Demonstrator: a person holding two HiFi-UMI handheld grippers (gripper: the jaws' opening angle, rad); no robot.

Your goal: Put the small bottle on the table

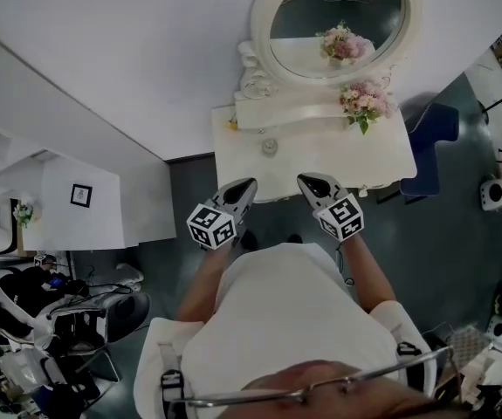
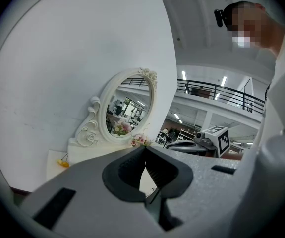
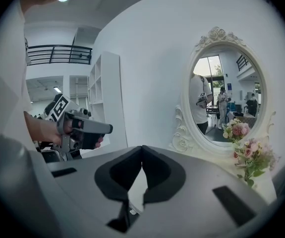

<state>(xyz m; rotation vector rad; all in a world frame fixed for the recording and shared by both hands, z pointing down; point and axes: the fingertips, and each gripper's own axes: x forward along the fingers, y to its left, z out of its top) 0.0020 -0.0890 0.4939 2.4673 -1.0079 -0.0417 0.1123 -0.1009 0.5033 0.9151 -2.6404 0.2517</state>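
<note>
Head view: a white desk (image 1: 381, 160) is seen against the wall, with an oval mirror (image 1: 338, 11) and pink flowers (image 1: 366, 101) at its back. A small round thing, judged to be the bottle (image 1: 270, 147), stands on the desk top left of centre, near a yellow thing (image 1: 231, 124); its shape cannot be made out from above. The left hand-held gripper (image 1: 249, 183) and the right hand-held gripper (image 1: 305, 180) are held side by side at the desk's near edge, well apart from the bottle, and nothing is carried by either.

Left gripper view: the jaws are seen pressed together with nothing between them. The mirror, the flowers and the yellow thing are seen beyond them, and the right hand-held gripper to the side. The bottle is not shown here.

Right gripper view: the jaws are likewise closed tip to tip and empty. The mirror and flowers are seen on the right, a white shelf (image 3: 104, 95) and the left hand-held gripper on the left. No bottle can be told with certainty.

The bottle is judged light, stiff and smooth, possibly glass, so easily tipped or slipped. It would best be taken round its body at mid-height, below any cap, with the jaws opened first.
</note>
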